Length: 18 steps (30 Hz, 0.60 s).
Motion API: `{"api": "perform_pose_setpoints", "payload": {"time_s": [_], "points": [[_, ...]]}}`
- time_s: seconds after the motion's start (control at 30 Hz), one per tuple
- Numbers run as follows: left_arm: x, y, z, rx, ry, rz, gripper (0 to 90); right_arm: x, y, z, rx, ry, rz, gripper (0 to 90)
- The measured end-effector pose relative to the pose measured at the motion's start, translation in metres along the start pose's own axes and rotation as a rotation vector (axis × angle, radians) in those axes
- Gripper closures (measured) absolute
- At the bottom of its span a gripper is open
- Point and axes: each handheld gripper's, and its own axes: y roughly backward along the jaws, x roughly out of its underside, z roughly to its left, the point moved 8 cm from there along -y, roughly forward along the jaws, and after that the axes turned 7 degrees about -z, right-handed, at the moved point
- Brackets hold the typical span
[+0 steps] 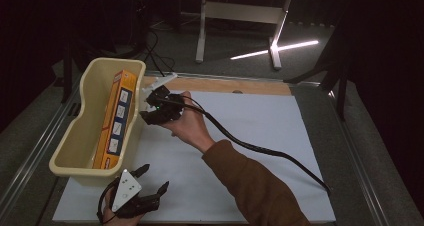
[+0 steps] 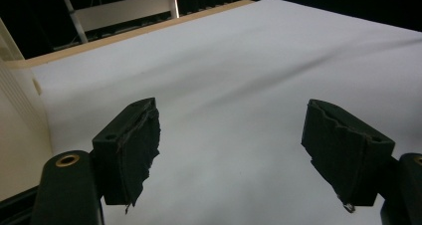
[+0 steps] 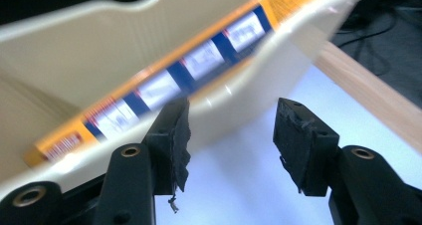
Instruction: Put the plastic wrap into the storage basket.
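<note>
- Nearest the high camera, at about 7 o'clock on the table, the left gripper [image 1: 151, 178] rests low in the person's left hand [image 1: 111, 215] over the white mat [image 1: 250, 136], its grey three-cornered plate facing up.
- Its jaws stand wide apart, and in the left gripper view [image 2: 231, 153] nothing but bare mat lies between the worn black pads [image 2: 134, 150].
- Up toward 11 o'clock, the right gripper [image 1: 145, 103] hangs in the person's right hand [image 1: 187, 123], just beside the right wall of the cream tub [image 1: 80, 136].
- Its jaws are roughly half open and hold nothing; in the right gripper view [image 3: 230, 138] the gap between them frames the tub's rim [image 3: 259, 80] and a strip of mat, with neither pad pressing on anything.
- Inside the tub, the orange box [image 1: 115, 118] stands on its long edge, leaning against the wall closest to the right gripper and running from 12 o'clock to 6 o'clock along the tub.
- From the right gripper view the same box [image 3: 164, 83] shows blue and white panels along its side, blurred.
- Trailing from the right gripper, a black cable [image 1: 260, 148] sweeps across the mat toward 4 o'clock.
- Behind the mat, at 12 o'clock, a strip of wooden table edge [image 1: 250, 86] shows.
</note>
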Motion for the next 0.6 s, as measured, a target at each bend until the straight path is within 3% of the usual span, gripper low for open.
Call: {"api": "perform_pose_setpoints", "payload": {"time_s": [0.03, 0.07, 0.1, 0.27, 0.3, 0.37, 0.5, 0.6], "points": [[0.000, 0.000, 0.000, 0.000, -0.001, 0.001, 22.8, 0.015, 0.009, -0.010, 0.043, 0.067, -0.006, 47.5], [0.000, 0.000, 0.000, -0.001, -0.001, 0.002, 22.8, 0.020, 0.013, -0.014, 0.052, 0.086, -0.017, 47.4], [0.000, 0.000, 0.000, -0.001, -0.001, 0.002, 22.8, 0.020, 0.013, -0.014, 0.052, 0.086, -0.017, 47.4], [0.001, -0.001, 0.001, -0.001, 0.002, 0.006, 22.8, 0.051, 0.035, -0.039, 0.121, 0.126, -0.008, 44.8], [0.001, -0.001, 0.001, -0.001, 0.003, 0.007, 22.8, 0.065, 0.044, -0.048, 0.147, 0.146, 0.002, 42.5], [0.001, -0.002, 0.000, -0.002, 0.002, 0.009, 22.8, 0.072, 0.048, -0.053, 0.158, 0.151, 0.005, 42.4], [0.001, -0.004, 0.000, -0.001, 0.003, 0.015, 22.8, 0.101, 0.065, -0.070, 0.188, 0.139, 0.027, 40.4], [0.001, -0.004, -0.001, -0.001, 0.003, 0.016, 22.9, 0.119, 0.080, -0.082, 0.181, 0.041, -0.004, 39.9]]}}
